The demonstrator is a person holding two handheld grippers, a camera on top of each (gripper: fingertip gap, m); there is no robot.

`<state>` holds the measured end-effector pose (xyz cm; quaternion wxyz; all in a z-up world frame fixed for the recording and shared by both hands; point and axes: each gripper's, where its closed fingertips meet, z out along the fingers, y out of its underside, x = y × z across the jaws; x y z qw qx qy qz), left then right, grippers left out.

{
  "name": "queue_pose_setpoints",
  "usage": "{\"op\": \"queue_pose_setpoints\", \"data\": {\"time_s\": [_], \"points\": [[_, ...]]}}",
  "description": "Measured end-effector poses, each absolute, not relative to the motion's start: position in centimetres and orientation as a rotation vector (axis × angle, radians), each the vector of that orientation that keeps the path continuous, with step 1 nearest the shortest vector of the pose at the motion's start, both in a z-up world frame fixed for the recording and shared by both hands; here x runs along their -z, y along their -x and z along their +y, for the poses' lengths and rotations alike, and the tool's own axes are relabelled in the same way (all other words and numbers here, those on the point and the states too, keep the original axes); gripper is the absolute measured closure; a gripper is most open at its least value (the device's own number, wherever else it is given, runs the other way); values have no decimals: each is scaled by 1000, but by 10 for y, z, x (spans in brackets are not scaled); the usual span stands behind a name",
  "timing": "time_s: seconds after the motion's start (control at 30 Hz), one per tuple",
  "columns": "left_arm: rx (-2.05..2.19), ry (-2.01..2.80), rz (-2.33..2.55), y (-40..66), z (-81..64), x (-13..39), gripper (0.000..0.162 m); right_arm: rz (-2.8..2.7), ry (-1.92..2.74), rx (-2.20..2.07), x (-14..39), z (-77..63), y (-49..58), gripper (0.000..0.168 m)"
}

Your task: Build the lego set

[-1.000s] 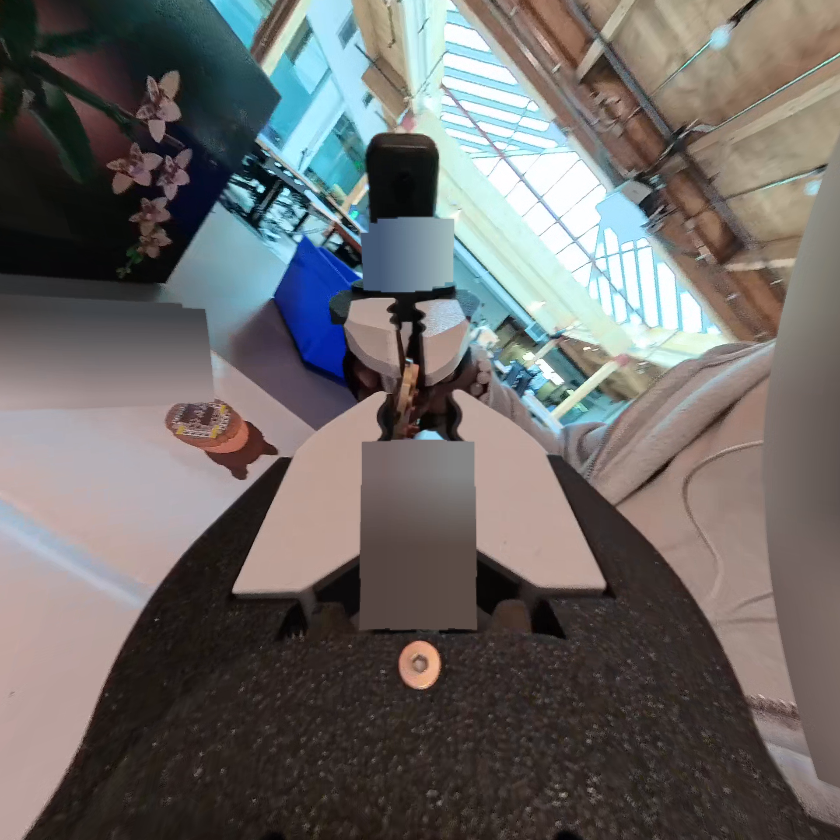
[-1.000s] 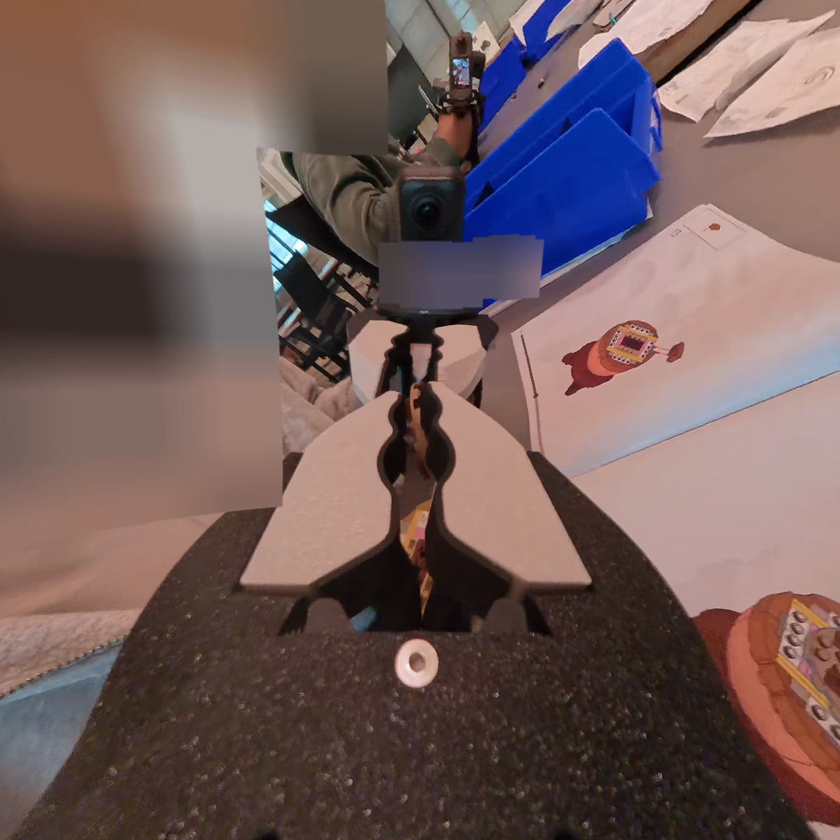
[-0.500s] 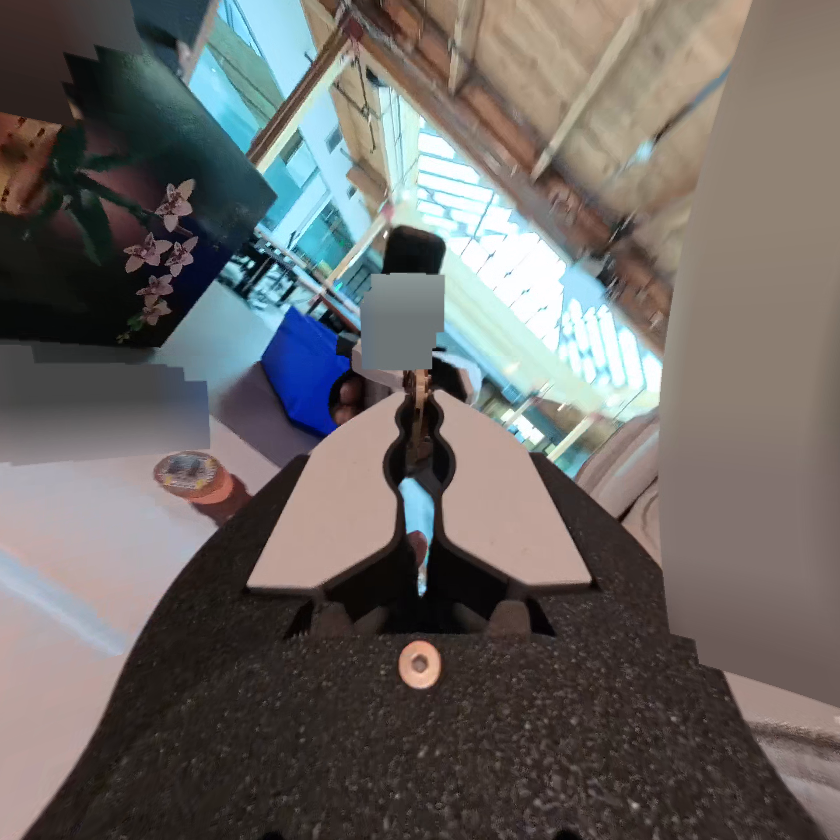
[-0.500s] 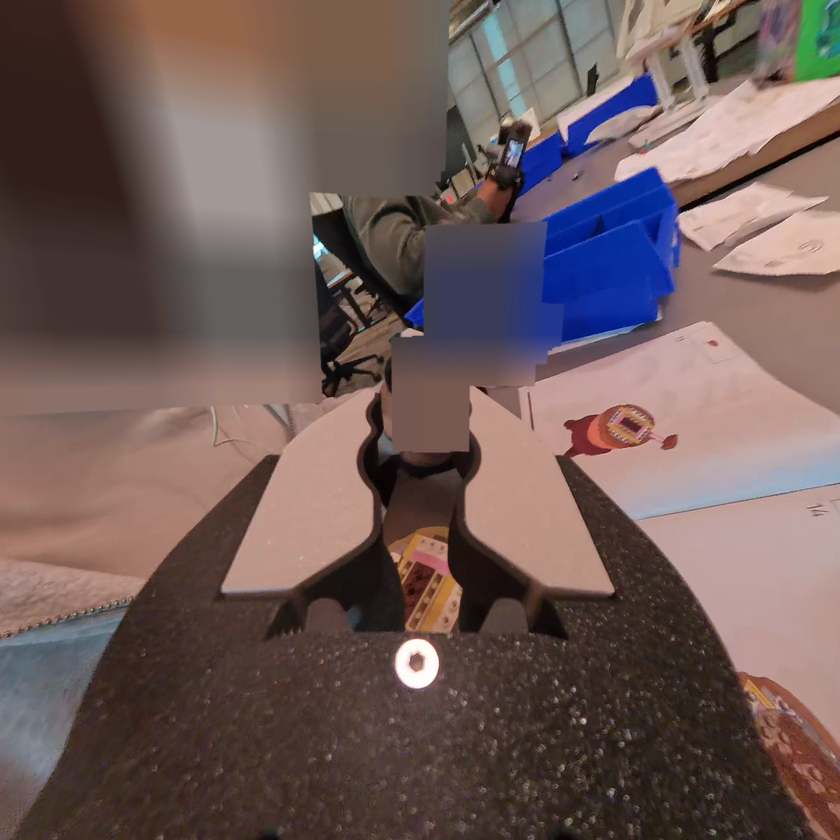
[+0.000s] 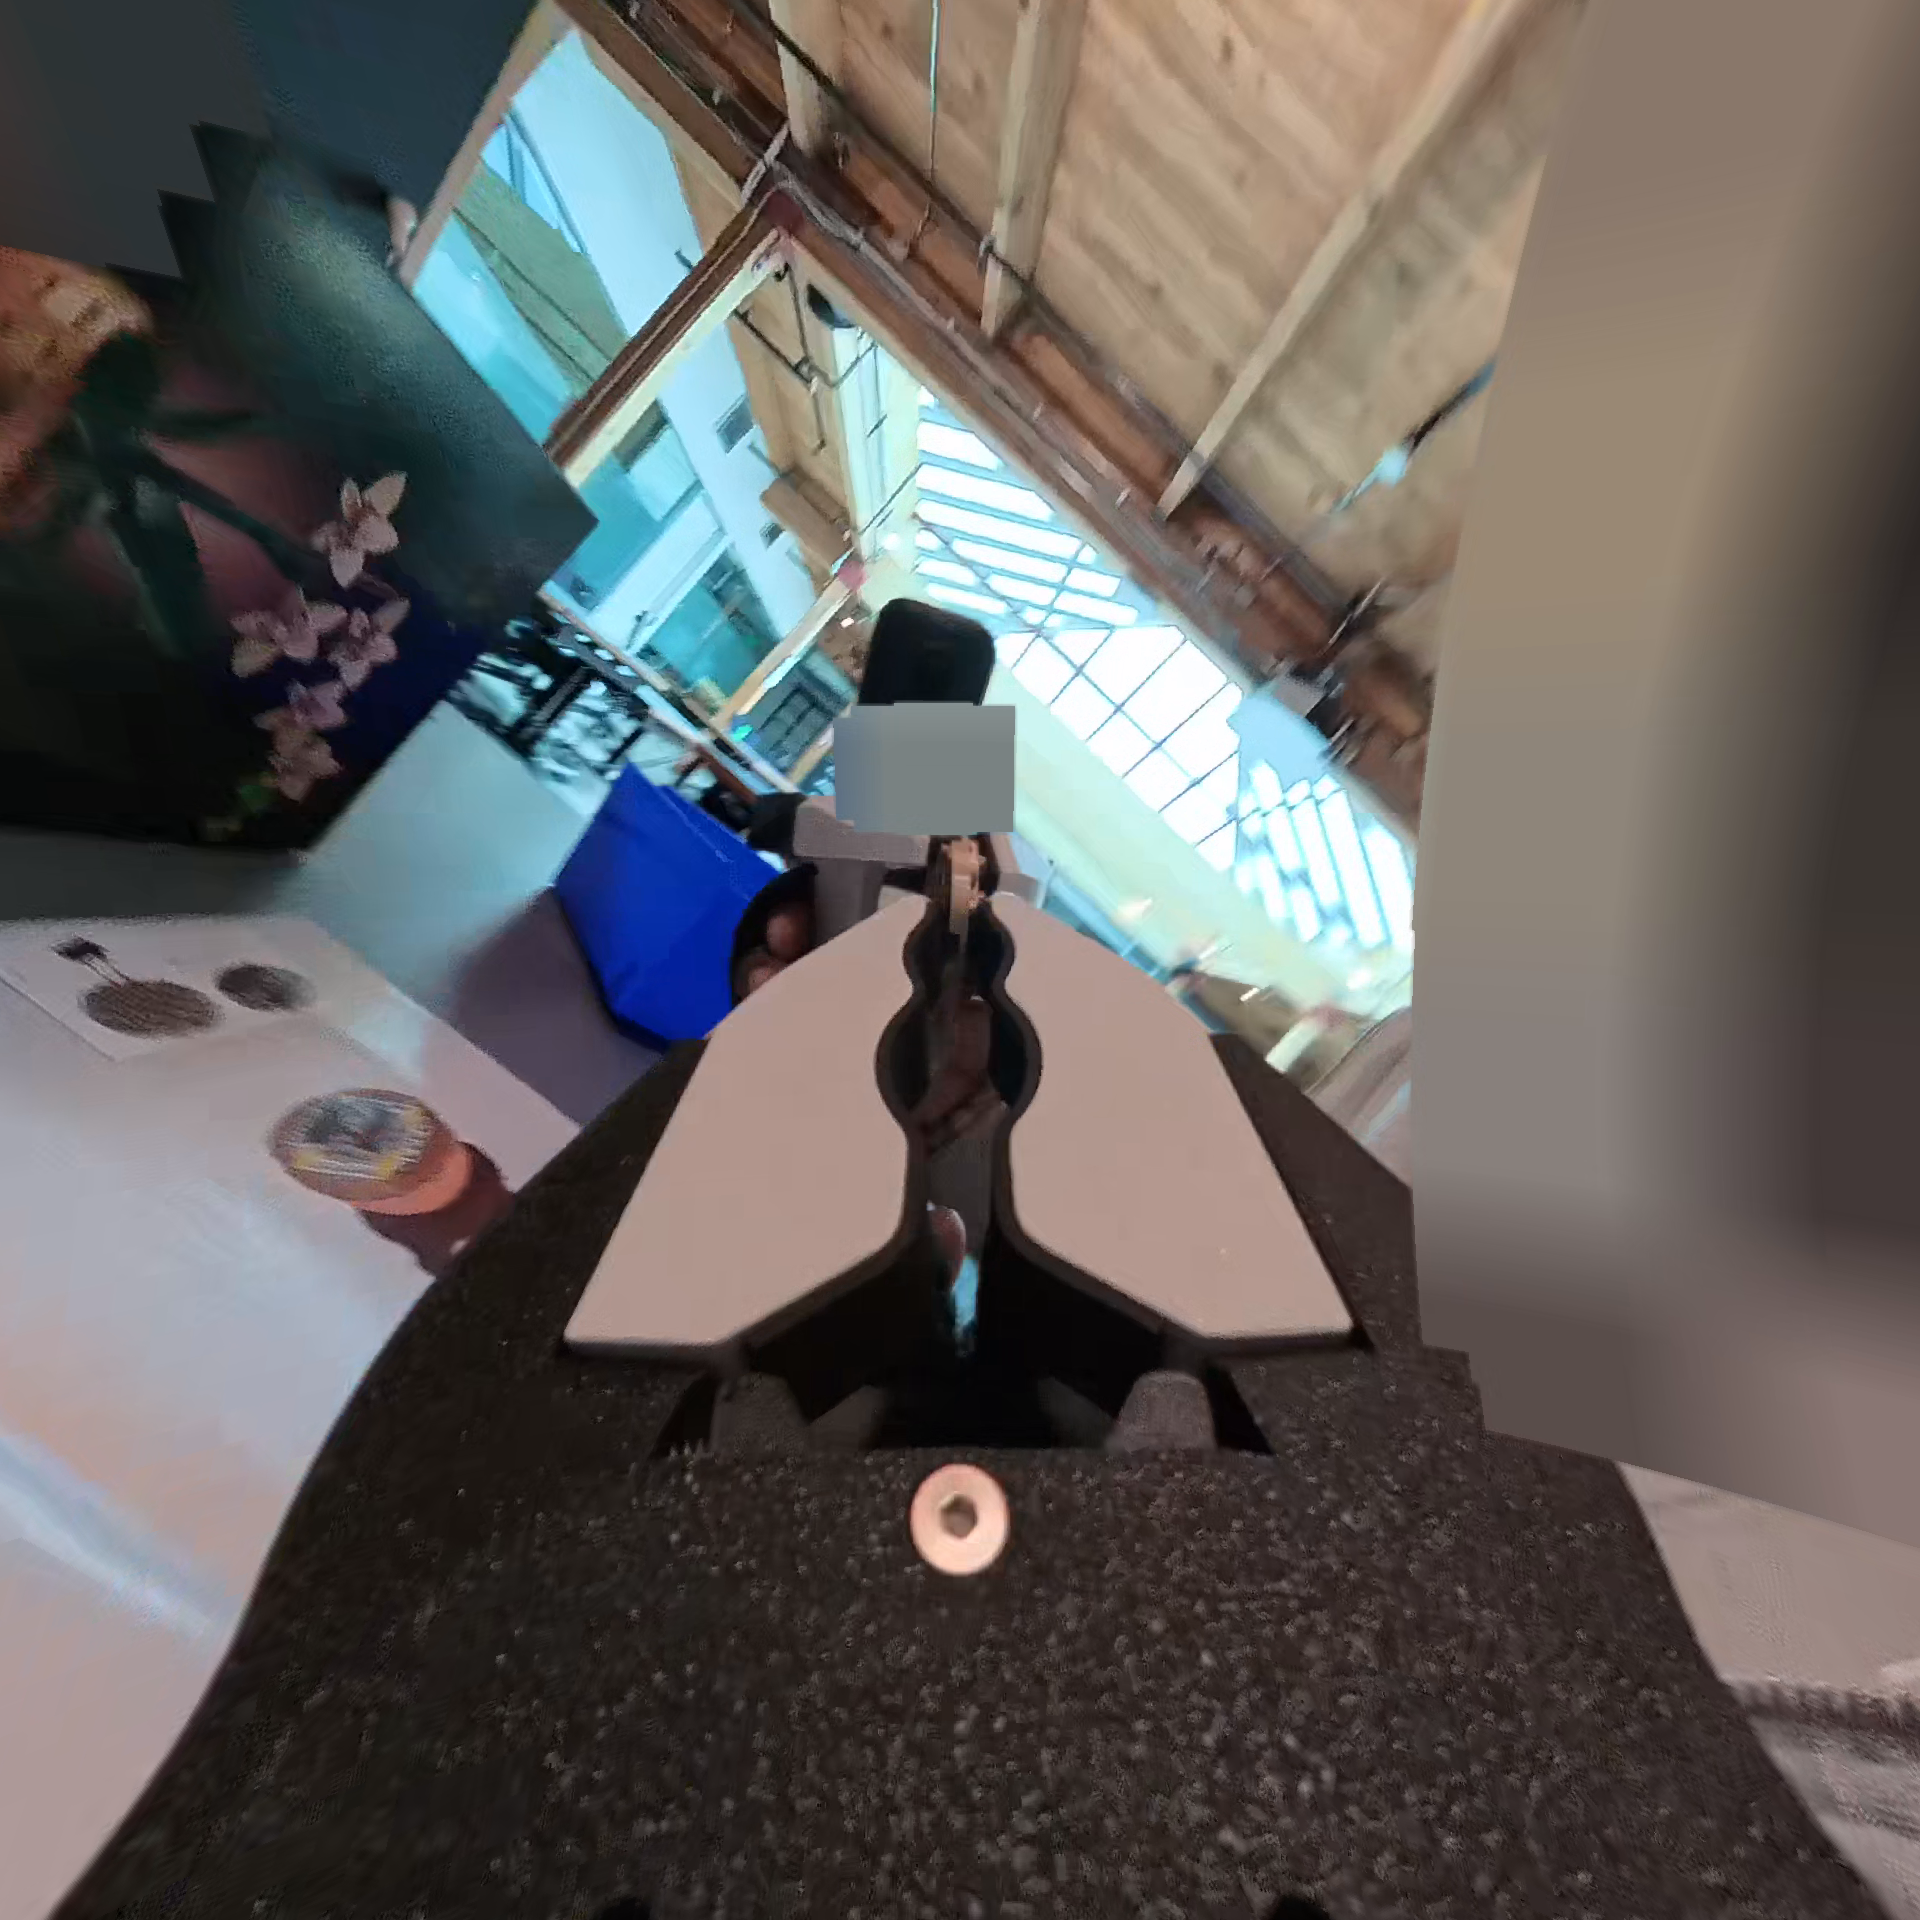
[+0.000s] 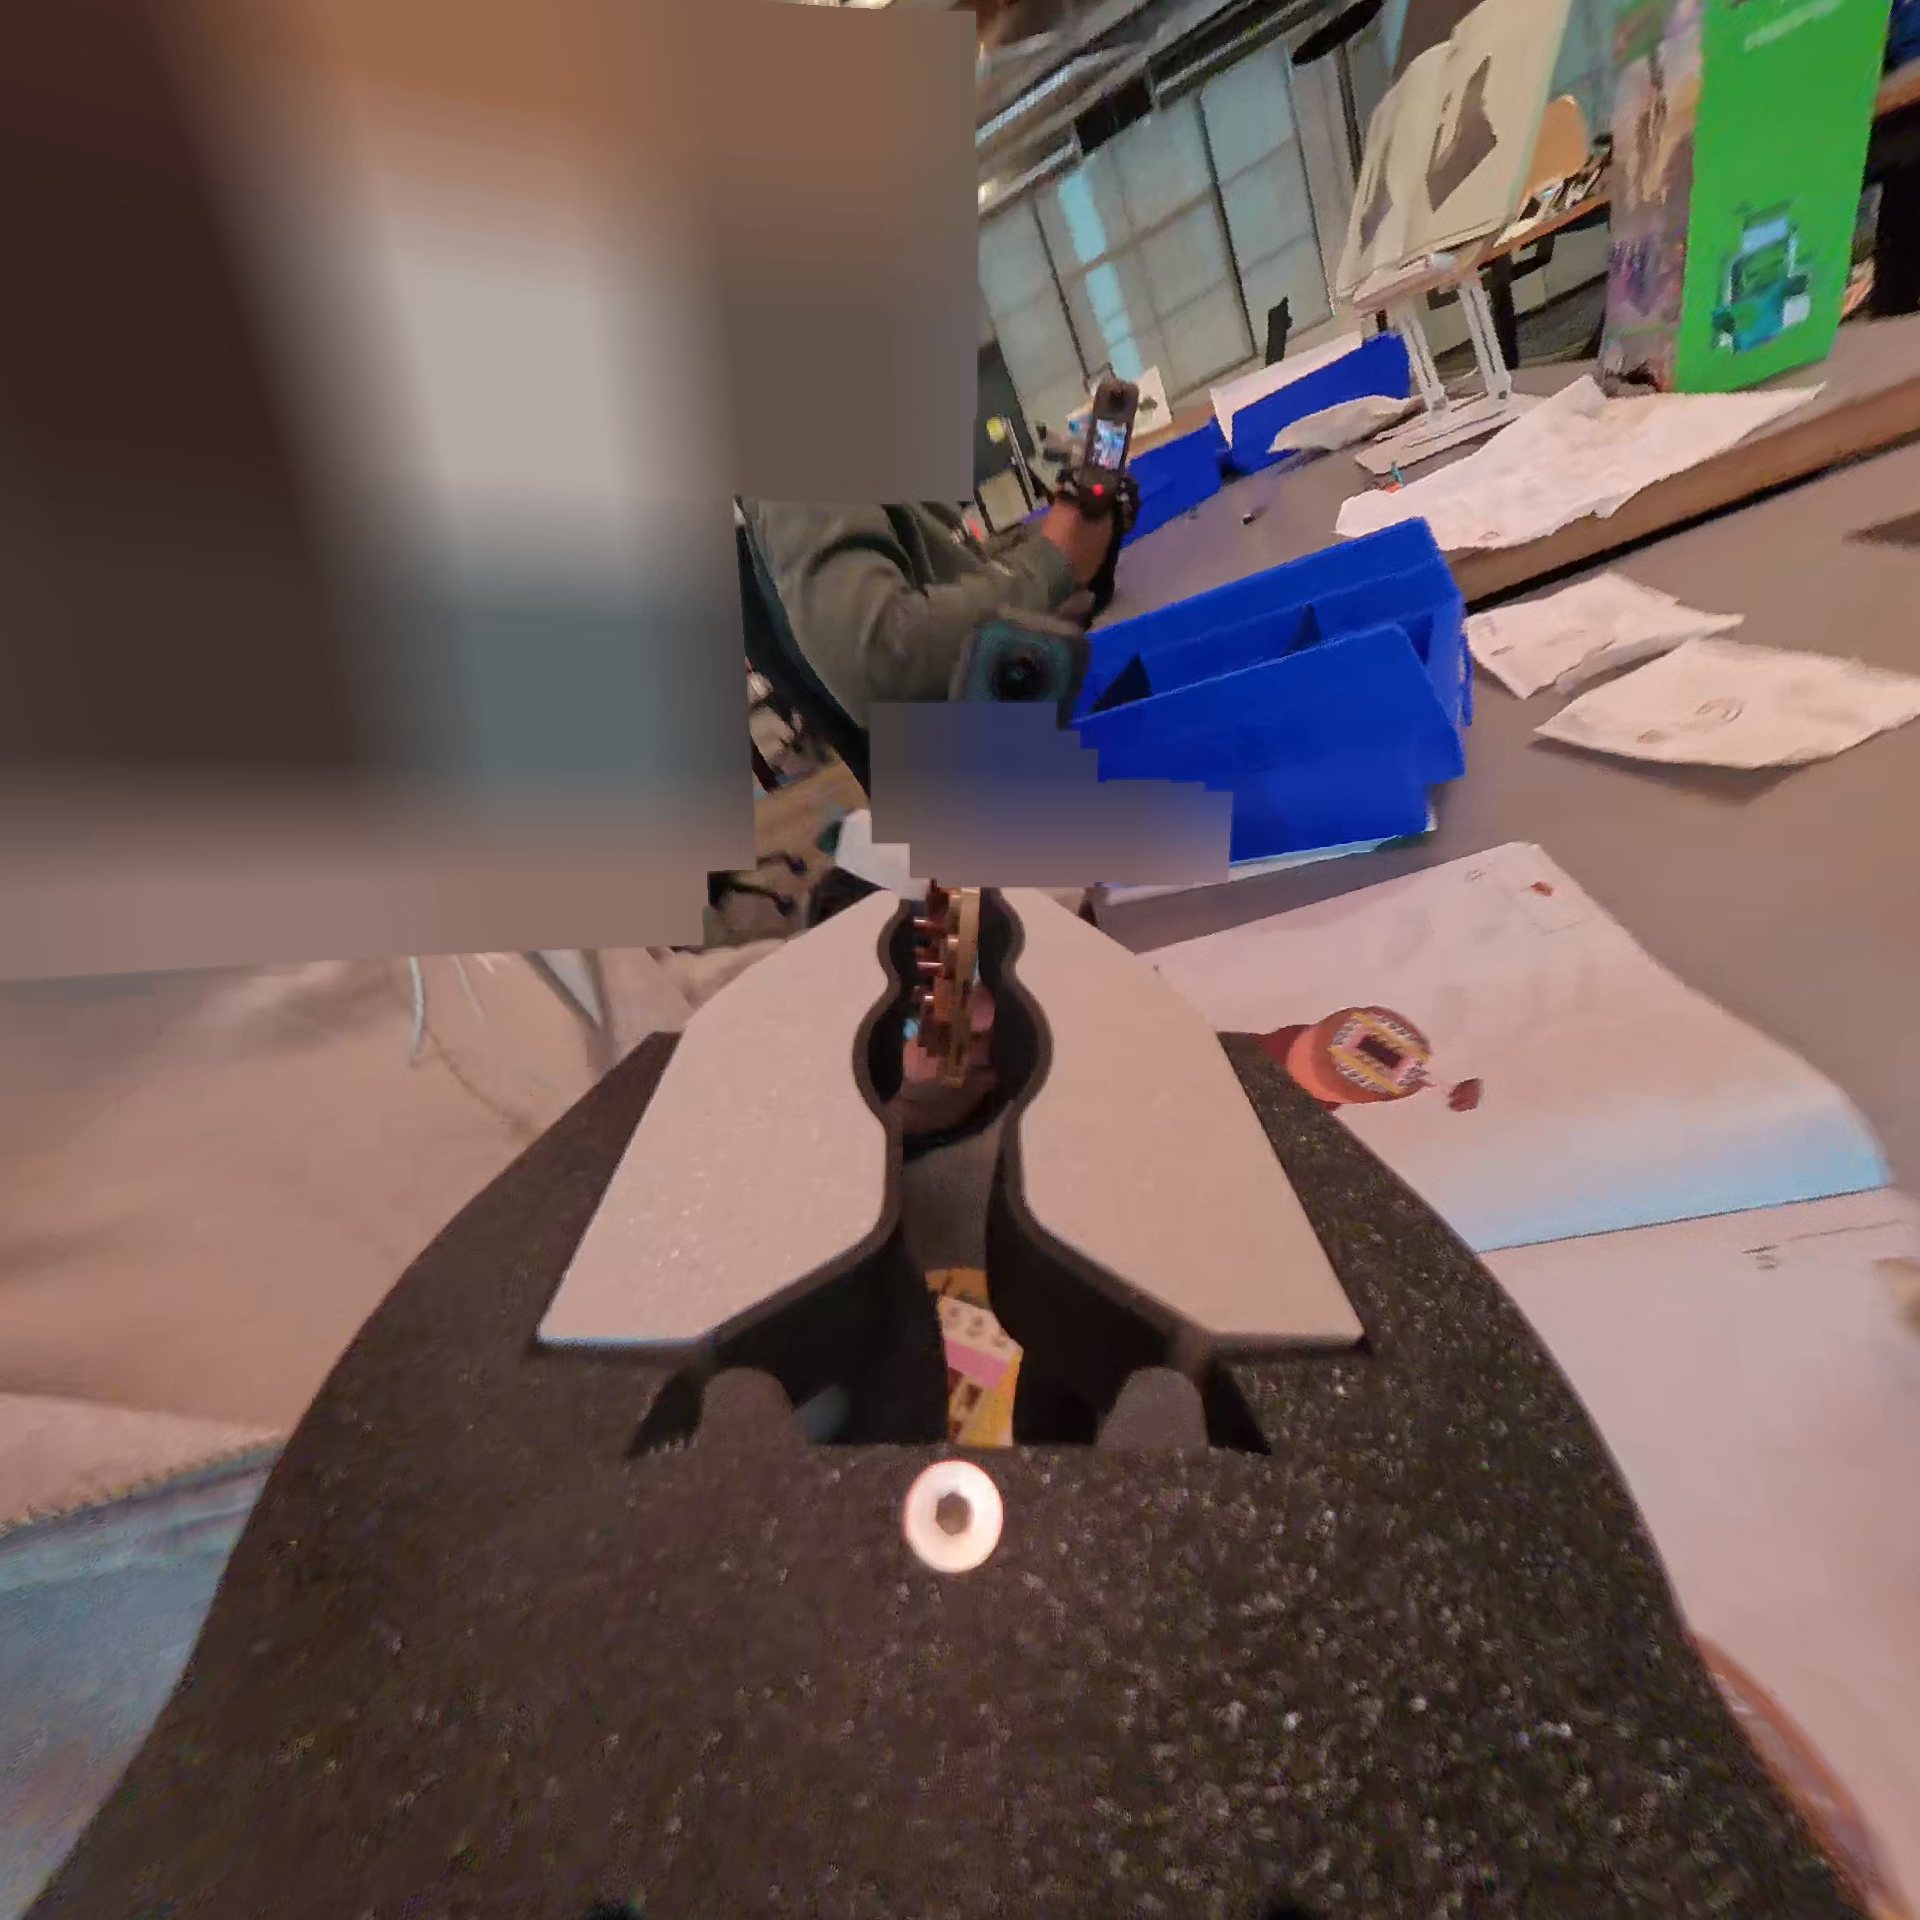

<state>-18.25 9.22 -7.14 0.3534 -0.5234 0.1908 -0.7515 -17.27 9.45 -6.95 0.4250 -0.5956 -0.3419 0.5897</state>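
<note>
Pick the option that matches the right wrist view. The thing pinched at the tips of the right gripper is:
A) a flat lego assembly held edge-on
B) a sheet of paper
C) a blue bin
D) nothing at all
A: the right gripper is closed on a thin studded lego assembly standing edge-on between its fingers, while the blue bin sits far back on the table.

Each camera sits close behind its own grey fingers and looks forward along them. The left wrist view tilts upward, toward the timber ceiling, with the blue plastic bin low and left of its fingers. The right wrist view looks level across the table, the same blue plastic bin beyond and right. The two cameras face each other; both views share the bin and the white printed instruction sheet.
</note>
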Motion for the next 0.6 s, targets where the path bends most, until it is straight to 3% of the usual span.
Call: {"op": "queue_pose_setpoints", "data": {"time_s": [0.37,0.47,0.53,0.6], "points": [[1597,1358,786,174,78,66,157,-1073,1390,-1185,62,86,172,161],[1699,1408,691,176,88,70,153,-884,1567,-1338,69,100,173,162],[1777,1435,652,179,95,74,139,-683,1667,-1525,76,108,174,164],[1801,1466,659,180,99,82,134,-482,1738,-1709,85,113,174,165]]}}
